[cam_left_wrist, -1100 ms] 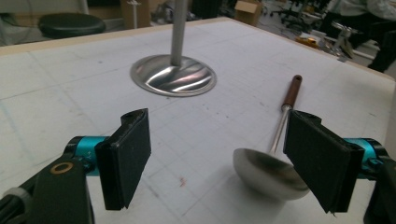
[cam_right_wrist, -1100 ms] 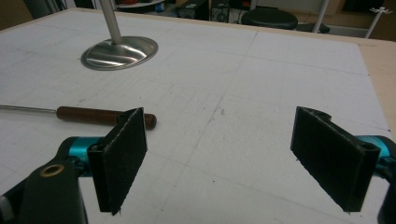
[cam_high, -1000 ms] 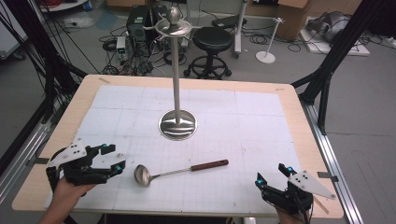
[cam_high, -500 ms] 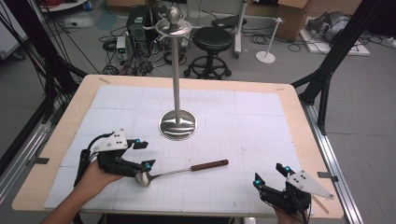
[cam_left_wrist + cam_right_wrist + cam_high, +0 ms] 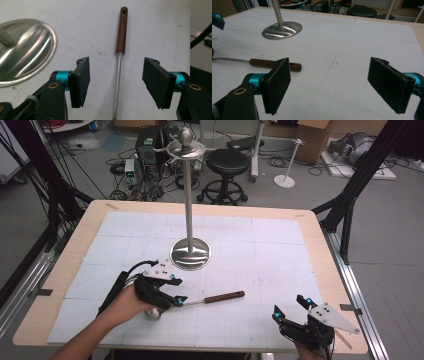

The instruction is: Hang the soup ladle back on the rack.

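Observation:
A ladle with a steel shaft (image 5: 119,71) and a brown wooden handle (image 5: 224,297) lies flat on the white mat, its bowl (image 5: 152,314) toward the left under my hand. My left gripper (image 5: 177,290) hangs over the shaft near the bowl. In the left gripper view the jaws straddle the shaft with a gap on each side; they have just been closing and the pads (image 5: 82,80) do not touch it. My right gripper (image 5: 290,306) rests open near the front right corner, with nothing between its jaws. In the right gripper view the handle (image 5: 274,63) lies off to the left.
A steel stand with a round base (image 5: 190,253) and a tall pole (image 5: 188,195) topped by hooks rises mid-table, just beyond the ladle. The wooden table rim (image 5: 320,245) frames the white gridded mat. Stools, cables and equipment crowd the floor behind.
My left gripper has travelled right from the front left corner to above the ladle's shaft, and its jaws have narrowed. The right gripper and the ladle have stayed put.

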Available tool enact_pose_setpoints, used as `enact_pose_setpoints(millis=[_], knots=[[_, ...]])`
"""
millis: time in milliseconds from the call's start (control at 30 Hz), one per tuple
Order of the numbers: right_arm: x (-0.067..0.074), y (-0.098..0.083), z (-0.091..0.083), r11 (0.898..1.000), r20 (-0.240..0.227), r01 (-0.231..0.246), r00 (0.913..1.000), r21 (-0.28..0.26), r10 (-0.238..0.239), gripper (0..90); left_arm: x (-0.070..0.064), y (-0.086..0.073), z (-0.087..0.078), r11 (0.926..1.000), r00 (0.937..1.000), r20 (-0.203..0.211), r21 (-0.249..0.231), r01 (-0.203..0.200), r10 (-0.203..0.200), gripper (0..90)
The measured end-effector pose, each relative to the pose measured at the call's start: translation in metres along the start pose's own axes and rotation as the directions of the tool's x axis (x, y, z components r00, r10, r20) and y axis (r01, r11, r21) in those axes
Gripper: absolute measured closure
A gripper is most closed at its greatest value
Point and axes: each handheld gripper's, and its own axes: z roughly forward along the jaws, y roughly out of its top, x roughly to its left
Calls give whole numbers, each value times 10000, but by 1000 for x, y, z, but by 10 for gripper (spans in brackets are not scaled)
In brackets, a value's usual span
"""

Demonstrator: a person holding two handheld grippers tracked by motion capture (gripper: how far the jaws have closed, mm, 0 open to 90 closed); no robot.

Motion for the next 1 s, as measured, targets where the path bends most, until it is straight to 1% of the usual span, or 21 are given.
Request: enact_pose_setpoints(millis=[33,67,100,133,167,267,300,400,433,467,533,567,633,667,700,767,900,967,1000], knots=[[0,0,0,10000,-12,-6,10000,-12,6,175,0,1,4,9999,9999,118,151,19,-21,395],[0,0,0,10000,-16,21,10000,-21,-21,175,-1,2,8,9993,9999,170,361,23,-29,395],[0,0,0,10000,-17,25,10000,-8,-25,175,-1,2,11,9991,9998,189,435,23,-31,395],[-1,0,0,10000,-2,62,10000,-24,-62,175,-1,1,14,9981,9998,215,617,26,-39,400],[-1,0,0,10000,7,40,10000,-37,-39,175,0,1,16,9963,9997,216,856,-101,82,419],[-2,0,-1,10000,21,-7,10000,-59,7,175,1,0,21,9906,9996,177,1348,-250,228,458],[-2,0,-1,10000,26,-33,10000,-49,33,175,1,-1,22,9898,9997,156,1410,-182,161,464],[-2,0,-1,10000,9,-97,10000,-3,97,175,2,-1,24,9853,9997,208,1699,-164,130,496],[-2,0,0,10000,9,-34,10000,-25,34,175,2,-1,25,9835,9995,250,1794,-219,177,506],[-2,0,0,10000,14,-29,10000,-10,29,175,2,-1,26,9821,9996,228,1874,-177,137,517],[-2,0,0,10000,8,-42,10000,-8,42,175,2,-2,29,9774,9997,219,2109,-172,128,521],[-2,0,0,10000,1,-21,10000,-25,21,175,3,-3,30,9762,9996,219,2160,-205,162,529],[-2,0,0,10000,2,-54,10000,4,54,175,4,-3,31,9725,9994,343,2321,-182,105,542],[-2,0,0,10000,22,-71,10000,10,71,176,4,-3,33,9721,9993,351,2340,-170,90,544],[-2,0,0,10000,32,-85,10000,12,85,176,4,-3,34,9695,9994,337,2450,-120,39,546],[-3,0,0,10000,47,-76,10000,-27,76,176,4,-4,37,9635,9991,380,2664,-266,171,552],[-3,0,0,9999,64,-130,9999,3,130,176,2,-4,40,9595,9992,284,2794,-364,296,573],[-3,0,0,9999,89,-148,9998,-4,148,176,2,-3,41,9553,9989,260,2922,-452,393,591],[-3,0,0,9999,89,-159,9998,-12,159,176,1,-3,42,9546,9985,282,2931,-530,467,598]])
